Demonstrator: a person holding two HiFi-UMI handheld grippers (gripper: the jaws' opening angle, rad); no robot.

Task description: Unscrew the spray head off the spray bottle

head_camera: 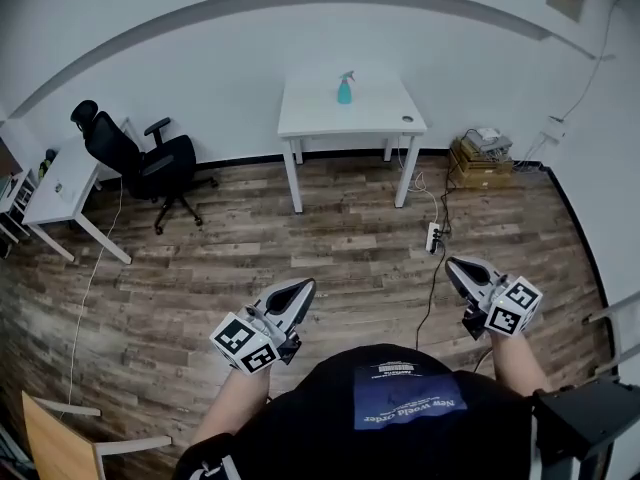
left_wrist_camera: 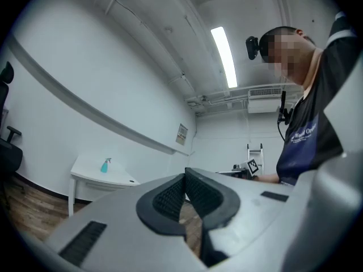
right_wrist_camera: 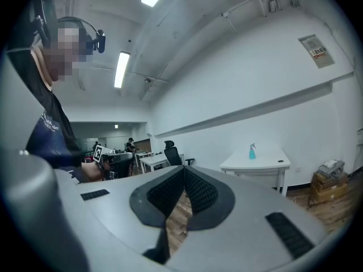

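Note:
A small teal spray bottle (head_camera: 344, 89) with a pale spray head stands upright on a white table (head_camera: 375, 120) against the far wall. It also shows small and distant in the left gripper view as the bottle (left_wrist_camera: 105, 165) and in the right gripper view as the bottle (right_wrist_camera: 252, 151). My left gripper (head_camera: 305, 290) and right gripper (head_camera: 455, 268) hang low in the head view, close to my body and far from the table. Both are shut with nothing between their pads.
A black office chair (head_camera: 140, 158) and a white desk (head_camera: 62, 190) stand at the left. A power strip (head_camera: 433, 236) with cables lies on the wood floor right of the table, near a wooden crate (head_camera: 480, 161). A chair (head_camera: 60, 438) is at the lower left.

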